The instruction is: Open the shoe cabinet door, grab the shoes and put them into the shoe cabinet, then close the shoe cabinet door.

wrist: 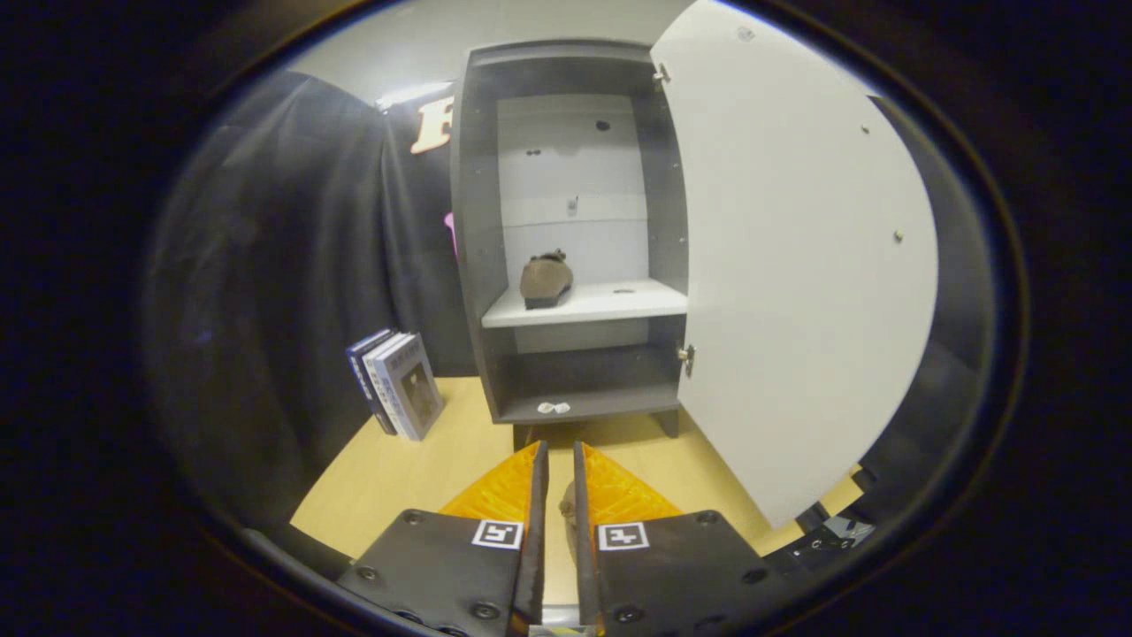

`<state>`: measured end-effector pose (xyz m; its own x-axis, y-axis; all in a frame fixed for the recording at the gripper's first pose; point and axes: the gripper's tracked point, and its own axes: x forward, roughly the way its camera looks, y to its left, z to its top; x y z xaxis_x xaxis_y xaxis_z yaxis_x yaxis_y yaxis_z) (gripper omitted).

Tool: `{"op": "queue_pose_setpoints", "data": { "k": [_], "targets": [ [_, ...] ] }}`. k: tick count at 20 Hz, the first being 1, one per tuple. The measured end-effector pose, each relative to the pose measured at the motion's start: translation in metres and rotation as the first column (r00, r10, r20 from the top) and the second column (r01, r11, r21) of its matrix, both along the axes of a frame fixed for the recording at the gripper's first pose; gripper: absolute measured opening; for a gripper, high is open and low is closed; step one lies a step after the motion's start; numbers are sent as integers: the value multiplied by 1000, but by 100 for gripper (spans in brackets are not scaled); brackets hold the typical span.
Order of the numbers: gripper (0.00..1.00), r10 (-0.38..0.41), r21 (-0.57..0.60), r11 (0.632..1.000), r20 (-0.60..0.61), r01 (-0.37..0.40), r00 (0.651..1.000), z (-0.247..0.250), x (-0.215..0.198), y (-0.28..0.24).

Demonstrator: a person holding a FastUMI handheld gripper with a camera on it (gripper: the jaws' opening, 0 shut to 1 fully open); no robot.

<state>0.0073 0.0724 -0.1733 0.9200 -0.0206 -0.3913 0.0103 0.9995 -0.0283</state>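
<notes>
The grey shoe cabinet (476,221) stands on the wooden table beyond the fingers, its white door (796,265) swung wide open to the right. One brown shoe (546,279) rests on the left part of the white middle shelf (619,305). My gripper (561,460) is in front of the cabinet's base, fingers drawn close with a narrow gap. A sliver of a second brown shoe (567,518) shows in that gap, pinched between them; the rest of it is hidden under the fingers.
Several books (402,394) stand upright on the table (389,482) left of the cabinet, against the black cloth wall. Two small white bits (554,408) lie on the cabinet's bottom shelf. The open door's lower corner overhangs the table at the right.
</notes>
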Motion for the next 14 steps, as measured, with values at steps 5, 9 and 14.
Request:
{"op": "queue_pose_setpoints", "data": {
  "k": [5,9,14],
  "targets": [
    [16,6,57,998,-137,1,991,-40,-17,7],
    [15,7,76,997,-209,9,978,-63,-26,6],
    [14,19,45,999,-276,-7,961,-87,-28,3]
  ]
}}
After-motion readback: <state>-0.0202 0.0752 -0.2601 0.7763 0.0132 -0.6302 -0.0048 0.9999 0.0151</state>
